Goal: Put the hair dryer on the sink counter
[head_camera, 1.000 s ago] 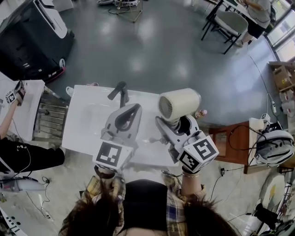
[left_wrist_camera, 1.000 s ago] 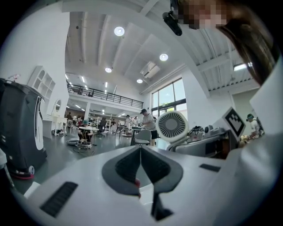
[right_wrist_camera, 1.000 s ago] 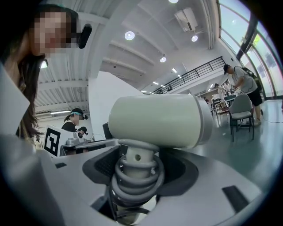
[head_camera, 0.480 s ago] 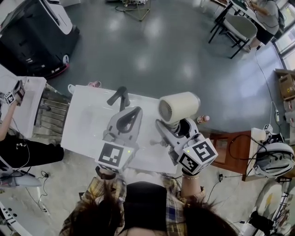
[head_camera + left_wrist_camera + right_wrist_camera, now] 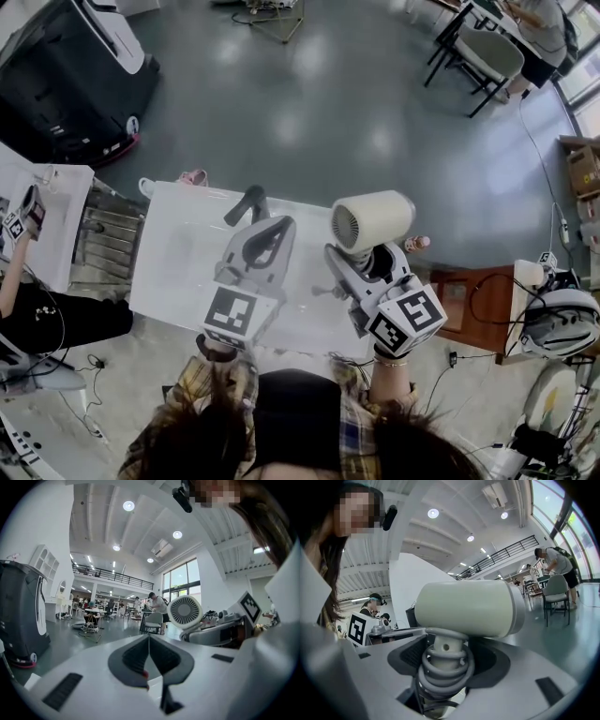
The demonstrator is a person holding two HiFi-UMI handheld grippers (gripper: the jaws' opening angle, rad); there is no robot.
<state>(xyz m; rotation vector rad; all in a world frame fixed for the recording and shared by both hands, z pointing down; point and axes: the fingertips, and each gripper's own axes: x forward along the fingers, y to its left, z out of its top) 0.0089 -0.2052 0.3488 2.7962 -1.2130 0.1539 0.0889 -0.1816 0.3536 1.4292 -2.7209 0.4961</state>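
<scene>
Dryer (image 5: pixel 373 221) drifts slightly right in frame | right gripper (image 5: pixel 366 267) jaws clamp its cord-wrapped handle, held above worktop (image 5: pixel 178 253) | left gripper (image 5: pixel 265 246) jaws closed, empty | placing not yet done

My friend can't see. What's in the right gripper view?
The right gripper is shut on the handle of a cream hair dryer, with the cord coiled round the handle. Behind, a person stands by a chair in a bright hall.
</scene>
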